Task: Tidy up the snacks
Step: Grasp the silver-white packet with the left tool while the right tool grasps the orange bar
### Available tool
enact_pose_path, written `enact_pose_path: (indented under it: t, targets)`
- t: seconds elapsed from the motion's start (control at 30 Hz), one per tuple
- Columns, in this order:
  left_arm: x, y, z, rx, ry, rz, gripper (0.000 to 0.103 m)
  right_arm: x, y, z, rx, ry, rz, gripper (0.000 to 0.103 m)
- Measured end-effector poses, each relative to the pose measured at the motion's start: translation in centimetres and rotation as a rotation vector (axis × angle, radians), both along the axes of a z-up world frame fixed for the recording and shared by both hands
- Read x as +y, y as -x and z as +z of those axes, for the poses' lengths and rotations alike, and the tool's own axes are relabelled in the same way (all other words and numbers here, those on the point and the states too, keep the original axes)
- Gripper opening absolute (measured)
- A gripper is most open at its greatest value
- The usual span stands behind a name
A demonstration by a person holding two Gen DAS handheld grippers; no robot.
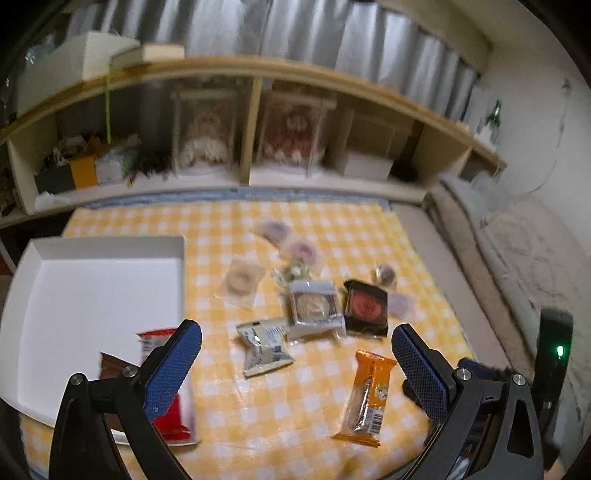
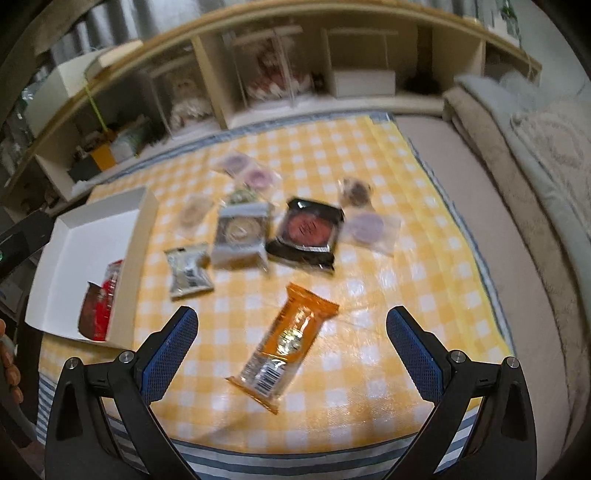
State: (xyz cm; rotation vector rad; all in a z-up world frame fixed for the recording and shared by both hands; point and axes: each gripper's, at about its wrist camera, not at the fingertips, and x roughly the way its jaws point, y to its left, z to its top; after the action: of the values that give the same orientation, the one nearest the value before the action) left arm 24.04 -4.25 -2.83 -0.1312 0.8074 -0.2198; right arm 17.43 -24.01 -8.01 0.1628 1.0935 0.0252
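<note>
Nearest of all, the left gripper (image 1: pixel 296 363) was held with its blue-padded fingers (image 1: pixel 173 365) spread wide, nothing between them, and the right gripper (image 2: pixel 291 350) was likewise held wide open and empty. Below them a yellow-and-white checked cloth (image 2: pixel 406 280) was spread over a flat surface, with a blue-striped edge seen at its near side. An orange snack bar (image 2: pixel 286 339) was found lying on the cloth, just ahead of the right gripper. At the left, a shallow white box (image 1: pixel 92 280) was set on the cloth, and a red packet (image 2: pixel 99 308) was seen inside it at its near corner. Farther in, a small silver packet (image 1: pixel 264 345) was laid beside a grey-framed packet (image 1: pixel 314 308), and a black packet with a red round cake (image 1: pixel 365 308) was placed just beside that. Several clear-wrapped round pastries (image 2: pixel 243 170) were scattered beyond, blurred. To the right of the cloth, a beige padded surface (image 2: pixel 480 192) and a pale folded blanket (image 2: pixel 546 147) were seen. At the back, a long low wooden shelf (image 1: pixel 255 122) was set against a wall hung with grey curtains (image 1: pixel 295 33); two dolls in clear cases (image 1: pixel 207 136) and some boxes were kept in its compartments.
</note>
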Motion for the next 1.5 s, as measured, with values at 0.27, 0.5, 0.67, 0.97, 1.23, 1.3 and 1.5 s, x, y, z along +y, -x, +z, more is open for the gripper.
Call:
enact_pose_path:
  t: [0.27, 0.5, 0.67, 0.97, 1.23, 1.3, 1.5]
  targets:
    - [-3.4, -8.6, -5.4, 0.276, -0.024, 0.106, 0.103, -0.6, -0.7, -4.6, 0.121, -0.177, -0.086, 0.103]
    - [-6.3, -12.5, -9.4, 0.409, -0.147, 0.139, 0.103, -1.3, -1.0, -8.2, 0.282, -0.251, -0.175, 0.097]
    - [-7.3, -15.0, -11.6, 0.495, -0.098, 0.166, 0.103, -1.2, -1.1, -8.8, 0.319, -0.271, -0.170, 0.065]
    - [-8.2, -17.8, -14.2, 0.529, -0.183, 0.263, 0.072, -1.8, -0.8, -9.3, 0.326, -0.316, -0.162, 0.045]
    - [-7.3, -18.8, -15.6, 0.504, -0.179, 0.321, 0.051, -4.5, -0.7, -8.6, 0.299, -0.320, -0.219, 0.038]
    - [-7.3, -18.7, -15.8, 0.502, -0.179, 0.303, 0.042, -5.2, -0.6, -8.4, 0.291, -0.314, -0.238, 0.038]
    - [-7.2, -17.4, -14.6, 0.451, -0.194, 0.233, 0.038, -7.0, -0.6, -7.6, 0.250, -0.346, -0.281, 0.035]
